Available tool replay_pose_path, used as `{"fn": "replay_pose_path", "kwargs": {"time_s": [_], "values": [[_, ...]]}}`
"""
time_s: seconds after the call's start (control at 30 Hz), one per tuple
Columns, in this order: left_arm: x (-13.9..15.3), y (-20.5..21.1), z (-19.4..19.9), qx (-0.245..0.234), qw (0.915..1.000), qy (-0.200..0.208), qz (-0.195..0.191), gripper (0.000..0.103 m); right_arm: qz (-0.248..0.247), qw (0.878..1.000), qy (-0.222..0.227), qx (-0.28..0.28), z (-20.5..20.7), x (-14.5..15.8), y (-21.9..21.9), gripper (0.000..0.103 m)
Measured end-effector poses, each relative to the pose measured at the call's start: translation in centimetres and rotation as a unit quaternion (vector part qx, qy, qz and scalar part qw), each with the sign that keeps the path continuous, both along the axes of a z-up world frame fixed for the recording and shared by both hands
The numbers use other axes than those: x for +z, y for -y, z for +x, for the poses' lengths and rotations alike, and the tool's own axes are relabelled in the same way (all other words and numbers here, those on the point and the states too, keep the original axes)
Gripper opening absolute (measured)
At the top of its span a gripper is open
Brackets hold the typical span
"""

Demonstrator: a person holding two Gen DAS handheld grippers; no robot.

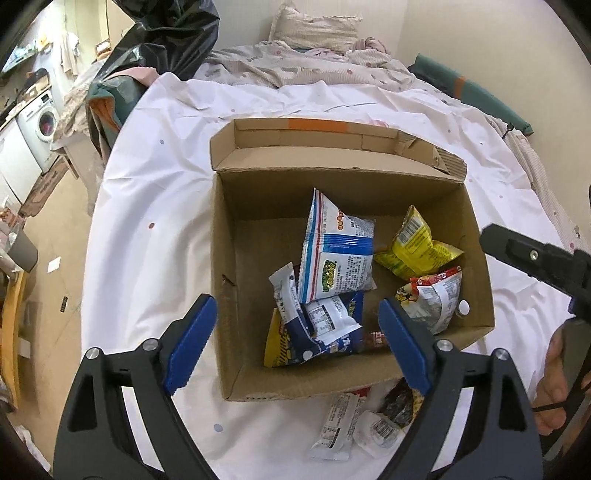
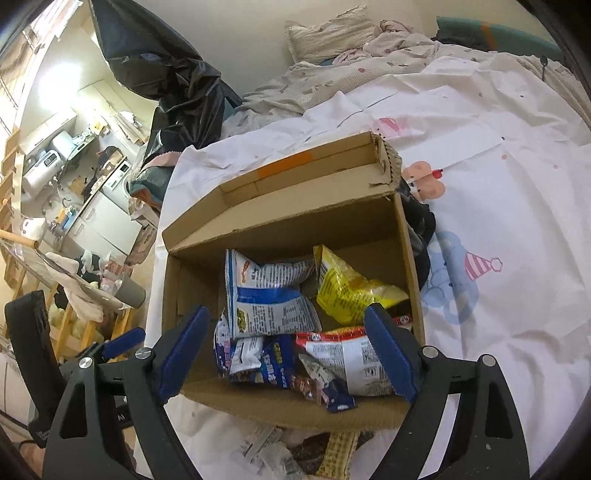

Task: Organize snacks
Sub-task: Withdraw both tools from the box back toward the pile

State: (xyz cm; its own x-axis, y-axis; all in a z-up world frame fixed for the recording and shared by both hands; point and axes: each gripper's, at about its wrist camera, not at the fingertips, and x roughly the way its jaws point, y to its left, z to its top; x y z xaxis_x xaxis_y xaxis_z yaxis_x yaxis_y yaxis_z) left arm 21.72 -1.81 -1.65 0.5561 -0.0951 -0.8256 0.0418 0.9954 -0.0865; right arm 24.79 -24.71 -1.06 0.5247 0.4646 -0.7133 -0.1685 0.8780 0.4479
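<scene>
A cardboard box sits on the bed, near its left edge, flaps open toward the pillow; inside lie snack packets: a blue-and-white bag in the middle, a yellow bag toward the right wall, a red-topped bag in the near right corner, smaller blue packets at the near wall; more packets lie on the sheet just outside the box's near wall; the left claw hangs released above the near wall, nothing between its blue pads; the right claw likewise stands wide and empty over the box; a hand shows at the right edge.
</scene>
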Motion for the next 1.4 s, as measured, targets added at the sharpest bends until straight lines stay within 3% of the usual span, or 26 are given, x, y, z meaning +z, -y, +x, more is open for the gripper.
{"fn": "replay_pose_path", "kwargs": {"time_s": [0.73, 1.27, 1.4], "values": [[-0.2, -2.1, -5.5, 0.036, 0.9993, -0.004, -0.01, 0.087, 0.011, 0.999, -0.041, -0.007, -7.3, -0.9, 1.1, 0.088], [-3.1, -2.6, -6.7, 0.063, 0.9962, -0.058, -0.016, 0.087, -0.008, 0.994, -0.102, -0.045, -9.4, -4.2, 3.4, 0.088], [-4.8, -2.0, -6.3, 0.061, 0.994, -0.09, -0.016, 0.087, -0.008, 0.99, -0.122, -0.065, -9.3, -5.0, 4.5, 0.088]]}}
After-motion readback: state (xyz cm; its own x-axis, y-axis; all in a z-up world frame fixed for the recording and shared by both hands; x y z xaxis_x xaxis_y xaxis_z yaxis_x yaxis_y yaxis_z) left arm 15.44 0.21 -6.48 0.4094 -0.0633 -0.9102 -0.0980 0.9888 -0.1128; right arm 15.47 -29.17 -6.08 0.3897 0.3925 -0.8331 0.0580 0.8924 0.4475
